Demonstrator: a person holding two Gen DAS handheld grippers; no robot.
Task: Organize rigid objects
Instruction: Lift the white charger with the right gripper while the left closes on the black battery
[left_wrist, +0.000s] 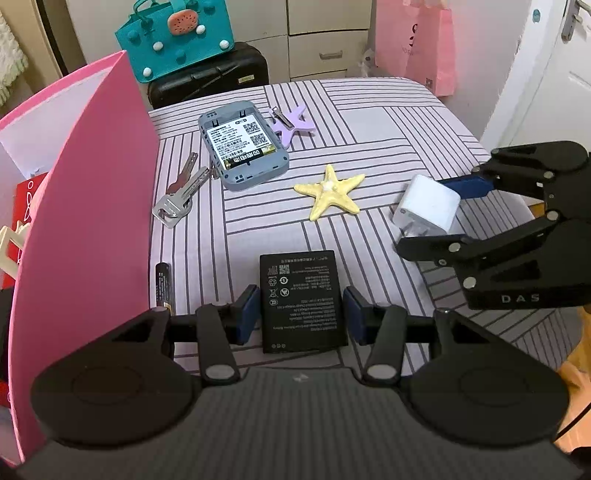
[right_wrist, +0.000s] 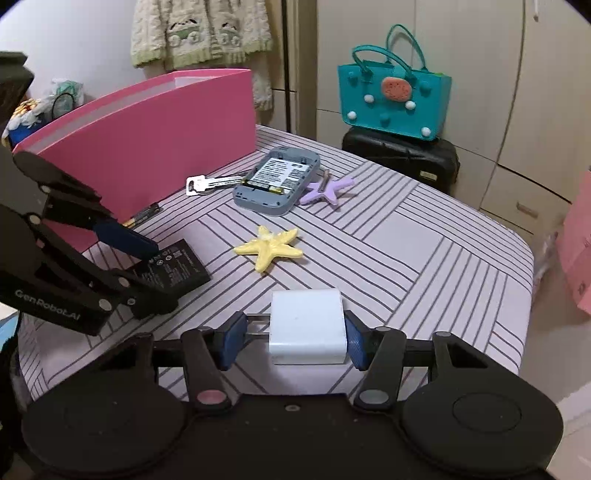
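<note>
Both grippers straddle items on the striped table (left_wrist: 388, 122). The left gripper (left_wrist: 301, 314) brackets the black battery (left_wrist: 303, 301), pads just clear, released. The right gripper (right_wrist: 291, 339) brackets the white charger (right_wrist: 306, 326), not clamped. Judged step: pre-grasp. Next: close, lift, carry toward the pink box (right_wrist: 147, 140).

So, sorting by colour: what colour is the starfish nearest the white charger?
Pale yellow starfish, shown best in the left wrist view.

Glossy white plastic charger (right_wrist: 308, 326) (matt black battery (left_wrist: 303, 301)), striped cloth (left_wrist: 388, 122)
</note>
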